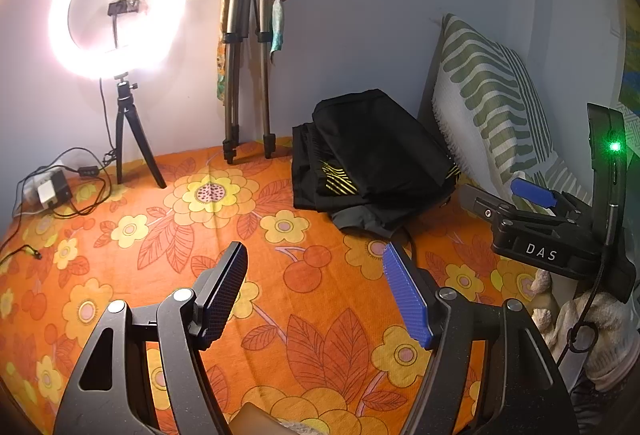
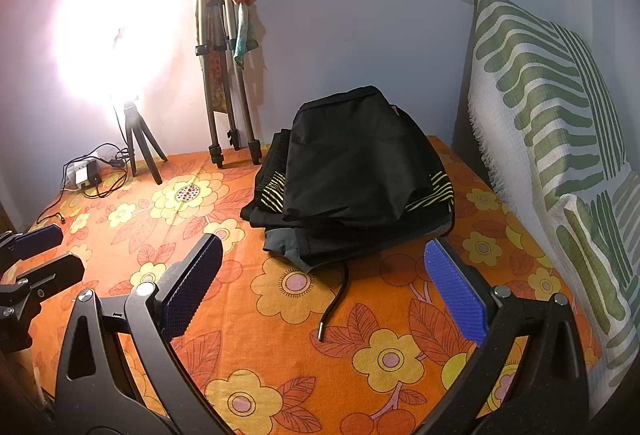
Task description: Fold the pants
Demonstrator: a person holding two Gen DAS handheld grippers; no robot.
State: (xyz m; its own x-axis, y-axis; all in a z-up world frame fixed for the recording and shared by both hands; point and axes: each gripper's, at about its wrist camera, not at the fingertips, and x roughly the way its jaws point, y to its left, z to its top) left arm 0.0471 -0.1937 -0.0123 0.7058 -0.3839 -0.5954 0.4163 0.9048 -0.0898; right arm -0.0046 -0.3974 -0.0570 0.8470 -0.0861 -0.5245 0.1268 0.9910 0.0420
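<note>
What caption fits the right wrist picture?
Open right gripper above a flowery sheet, facing stacked black pants.

The pants (image 2: 352,175) lie folded in a stack at the far right of the bed (image 2: 280,315), the pillow (image 2: 552,139) just right of them. Far left stands the ring light (image 1: 120,7) (its adapter (image 1: 50,191) further left), the tripod (image 1: 244,55) between light and pants.

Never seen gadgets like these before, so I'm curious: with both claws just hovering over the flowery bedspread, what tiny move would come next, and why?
Probably the right gripper moves forward to the pile of black pants. Both it and the left gripper are open and empty, and the pile lies just ahead of the right one, its drawstring trailing toward it.
</note>
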